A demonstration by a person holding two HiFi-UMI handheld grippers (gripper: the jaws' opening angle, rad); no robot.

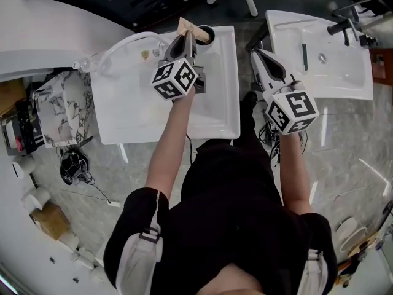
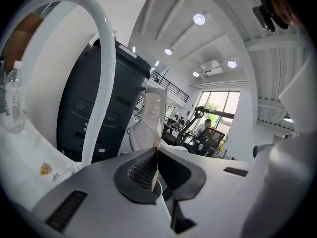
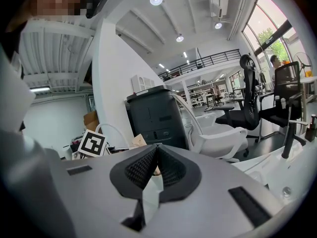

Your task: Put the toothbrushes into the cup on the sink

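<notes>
Here, left arm: stretched forward over the white sink (image 1: 221, 103), with my left gripper (image 1: 187, 39) pointing at the far rim.
Left jaws: pressed together on a toothbrush pack (image 2: 152, 108), a thin flat packet that stands up out of the pinch (image 2: 156, 150).
Toothbrush pack, head view: its tan end (image 1: 185, 25) sticks out past my fingertips, just beside the cup.
Cup: dark, at the sink's far edge (image 1: 206, 35); whether the pack touches it I cannot tell.
Right arm: held forward and lower, with my right gripper (image 1: 259, 54) over the floor gap between the two sinks.
Right jaws: closed pad to pad (image 3: 157, 148), nothing pinched.
Second sink: to my right (image 1: 350, 78), with a black faucet (image 1: 342, 27) at its far side.
White hose: arcs off the near sink's left corner (image 1: 116, 47), and crosses the left gripper view (image 2: 101, 58) in front of a dark cabinet (image 2: 94, 108).
Water bottle: upright at that view's left edge (image 2: 14, 98).
Marbled box: left of the sink (image 1: 64, 106).
</notes>
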